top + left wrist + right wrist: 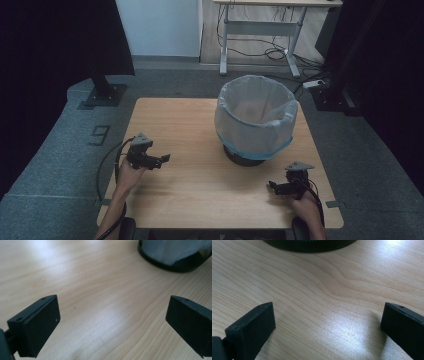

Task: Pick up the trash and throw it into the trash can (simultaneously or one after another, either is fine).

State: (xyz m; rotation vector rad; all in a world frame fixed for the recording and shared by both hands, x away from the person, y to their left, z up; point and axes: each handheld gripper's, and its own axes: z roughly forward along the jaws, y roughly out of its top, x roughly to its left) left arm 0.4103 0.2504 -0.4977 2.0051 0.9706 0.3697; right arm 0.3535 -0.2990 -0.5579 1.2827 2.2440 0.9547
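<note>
Lined bin (256, 120) upright toward the far right of the desk (190, 185), mouth facing straight up, long axis vertical; dark base on the wood, white liner folded over the rim, blue band lower down. Nothing visible inside from the high view.

Left gripper (162, 160) near the left edge, jaws spread wide, holding nothing, aimed across the desk toward the bin's base (175, 257). Right gripper (272, 186) near the front right, also wide and empty, low over the wood, well apart from the bin, dark base (309, 245) ahead.

Risks, as judged:
- Thin liner likely to slip off the rim or tear if pinched on one side and pulled.
- Light bin likely to tip or slide toward the far edge if pushed high on its wall.
- Trailing cable (107, 160) could snag on the desk edge.
</note>
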